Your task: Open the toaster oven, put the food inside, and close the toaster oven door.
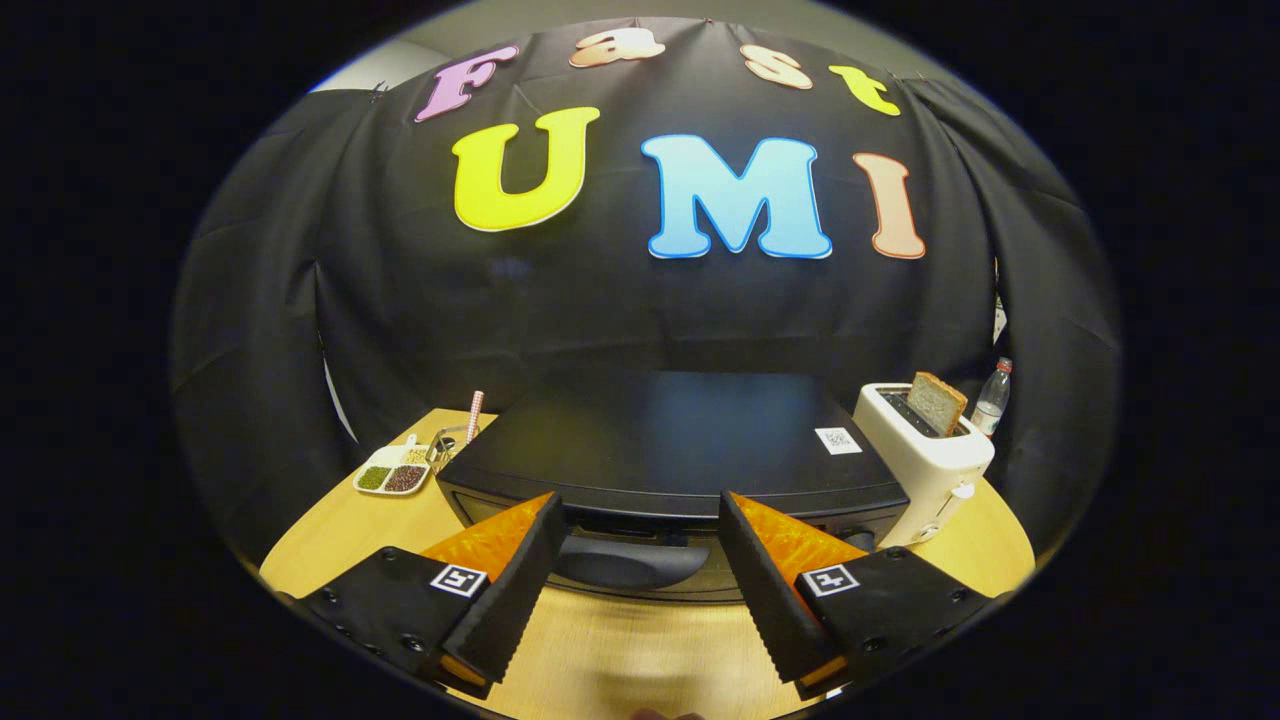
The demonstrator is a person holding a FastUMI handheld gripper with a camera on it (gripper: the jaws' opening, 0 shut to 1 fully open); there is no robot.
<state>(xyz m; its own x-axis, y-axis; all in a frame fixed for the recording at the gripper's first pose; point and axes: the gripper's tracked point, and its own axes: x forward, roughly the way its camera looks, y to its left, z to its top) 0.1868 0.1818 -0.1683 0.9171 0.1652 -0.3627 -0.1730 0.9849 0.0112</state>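
A black toaster oven stands on the wooden table, seen from above and in front, its door shut. Its dark curved door handle lies just ahead of my fingers, in line with the gap between them. My gripper is open, its two fingers spread wide to either side of the handle, with nothing between them. I cannot pick out the food for the oven with certainty.
A white pop-up toaster with a slice of bread in it stands right of the oven, a clear bottle behind it. Left of the oven lie a white divided dish of beans and a striped straw. The wooden table shows below the fingers.
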